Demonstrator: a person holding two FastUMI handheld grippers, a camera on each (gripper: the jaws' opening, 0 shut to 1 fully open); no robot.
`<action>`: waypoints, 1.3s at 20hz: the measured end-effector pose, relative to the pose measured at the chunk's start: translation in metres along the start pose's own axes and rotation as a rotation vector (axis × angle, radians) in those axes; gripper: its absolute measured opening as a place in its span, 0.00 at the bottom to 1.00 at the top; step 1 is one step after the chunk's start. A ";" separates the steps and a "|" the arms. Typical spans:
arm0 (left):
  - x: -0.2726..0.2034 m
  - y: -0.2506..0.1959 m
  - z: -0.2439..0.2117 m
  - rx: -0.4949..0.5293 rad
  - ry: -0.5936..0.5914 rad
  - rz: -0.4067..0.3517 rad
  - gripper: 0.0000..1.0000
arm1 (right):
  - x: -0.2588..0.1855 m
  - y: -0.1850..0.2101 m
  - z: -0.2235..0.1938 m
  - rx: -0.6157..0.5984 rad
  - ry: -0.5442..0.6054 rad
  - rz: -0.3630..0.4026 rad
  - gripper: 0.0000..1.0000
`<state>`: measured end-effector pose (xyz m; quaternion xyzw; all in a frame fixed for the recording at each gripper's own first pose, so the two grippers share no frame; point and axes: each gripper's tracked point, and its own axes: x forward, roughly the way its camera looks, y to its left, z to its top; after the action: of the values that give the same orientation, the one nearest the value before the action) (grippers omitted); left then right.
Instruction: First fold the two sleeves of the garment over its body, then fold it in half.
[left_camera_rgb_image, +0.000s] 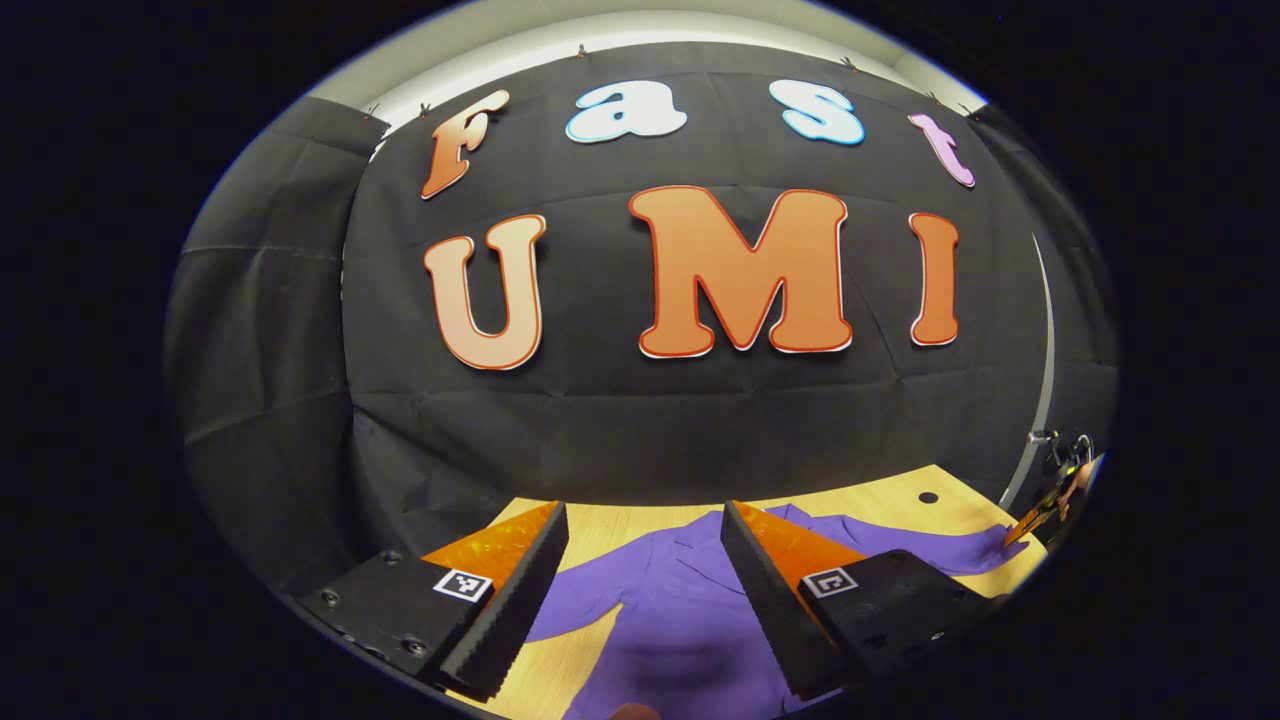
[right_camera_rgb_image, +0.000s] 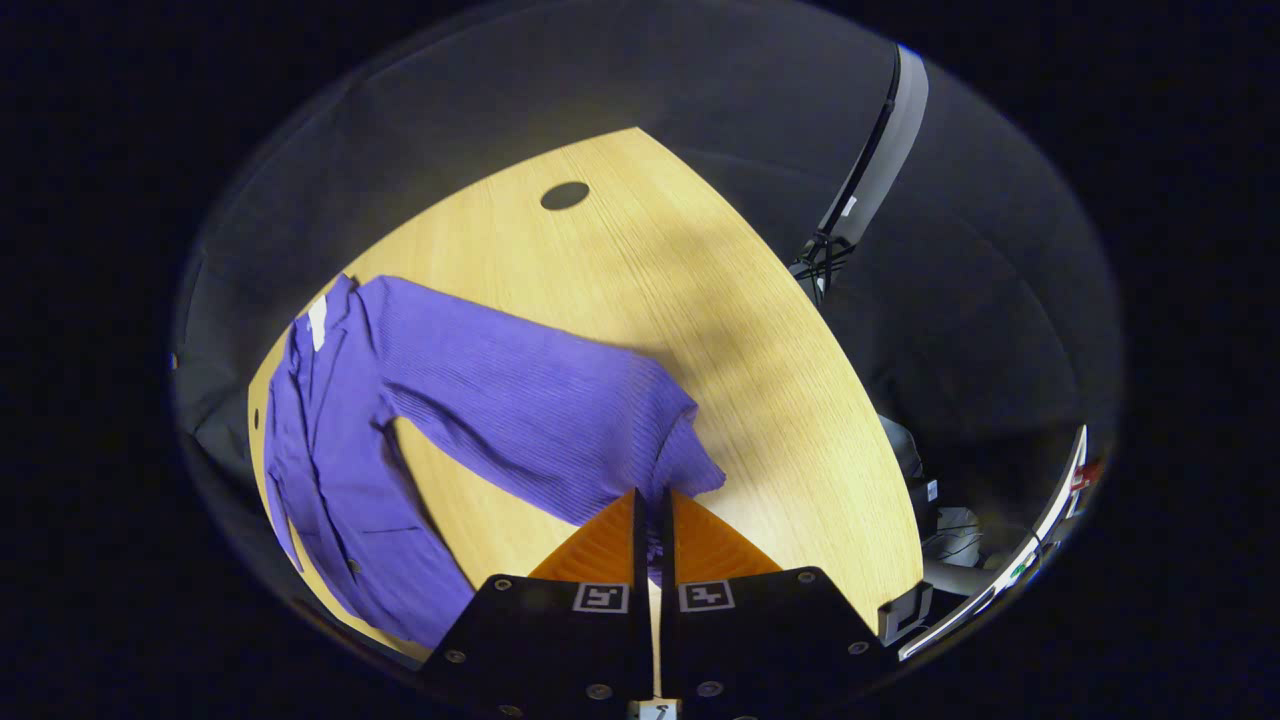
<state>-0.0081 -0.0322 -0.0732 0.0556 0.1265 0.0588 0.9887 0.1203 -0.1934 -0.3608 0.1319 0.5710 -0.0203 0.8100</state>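
Purple ribbed knit garment (right_camera_rgb_image: 380, 470): laid flat on the pale wooden surface (right_camera_rgb_image: 700, 300). Soft, light, limp; best taken at cuff or hem. Right gripper (right_camera_rgb_image: 652, 520) is closed on the sleeve cuff (right_camera_rgb_image: 685, 455). Left gripper (left_camera_rgb_image: 640, 580) is held wide open, empty, above the body.

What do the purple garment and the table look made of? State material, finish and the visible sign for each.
Garment: probably a ribbed knit, matte; fine parallel ridges run along the sleeve and it creases softly.
Table: wood or wood-look laminate, smooth and light; straight grain lines show, which of the two is unclear.
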 end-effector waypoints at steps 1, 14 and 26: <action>0.002 0.008 -0.001 -0.010 -0.002 -0.003 0.96 | -0.010 0.009 0.005 -0.001 -0.015 0.002 0.04; 0.025 0.075 -0.017 -0.033 0.022 -0.036 0.97 | -0.121 0.183 0.055 -0.170 -0.167 0.111 0.04; 0.022 0.154 -0.043 -0.059 0.070 0.059 0.97 | -0.148 0.373 0.048 -0.372 -0.183 0.252 0.03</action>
<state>-0.0140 0.1263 -0.1002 0.0279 0.1574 0.0937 0.9827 0.1812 0.1375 -0.1367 0.0482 0.4683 0.1744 0.8648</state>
